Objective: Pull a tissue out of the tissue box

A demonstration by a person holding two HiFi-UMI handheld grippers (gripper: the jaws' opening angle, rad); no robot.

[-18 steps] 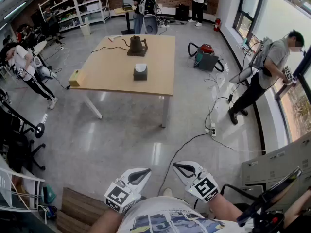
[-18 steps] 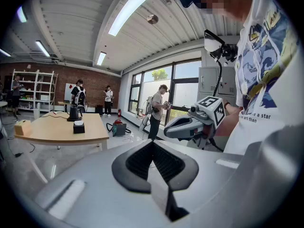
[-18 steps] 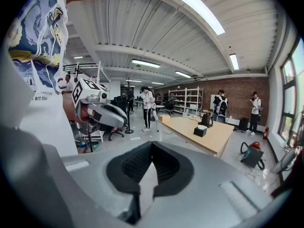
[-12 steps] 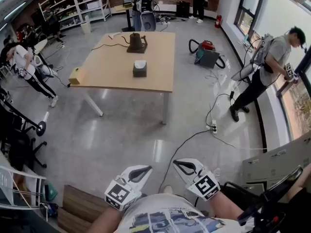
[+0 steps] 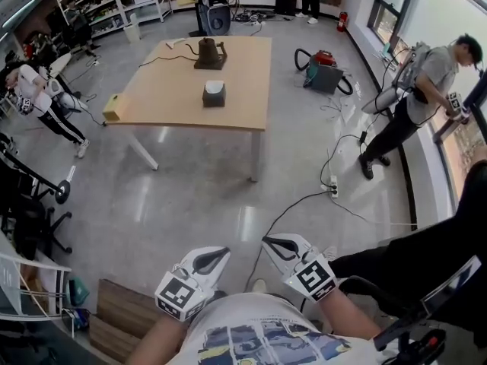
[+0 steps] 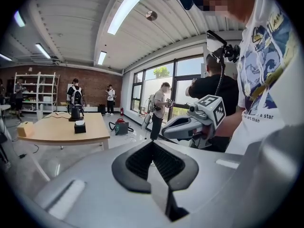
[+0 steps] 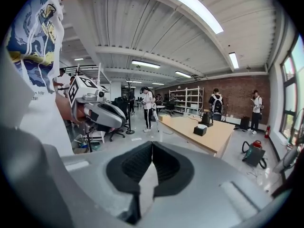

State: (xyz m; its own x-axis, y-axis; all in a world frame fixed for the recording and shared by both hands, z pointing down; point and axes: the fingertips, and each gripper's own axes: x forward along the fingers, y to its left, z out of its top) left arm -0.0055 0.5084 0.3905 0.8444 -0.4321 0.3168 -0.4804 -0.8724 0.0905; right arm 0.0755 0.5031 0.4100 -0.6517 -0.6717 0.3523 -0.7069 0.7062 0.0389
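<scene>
Distant table [image 5: 169, 101] holds tissue box [image 5: 214, 94]

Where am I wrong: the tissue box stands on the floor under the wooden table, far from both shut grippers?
The tissue box stands on the wooden table, not on the floor under it, as the head view shows. It is indeed far from the shut left gripper and right gripper.
</scene>
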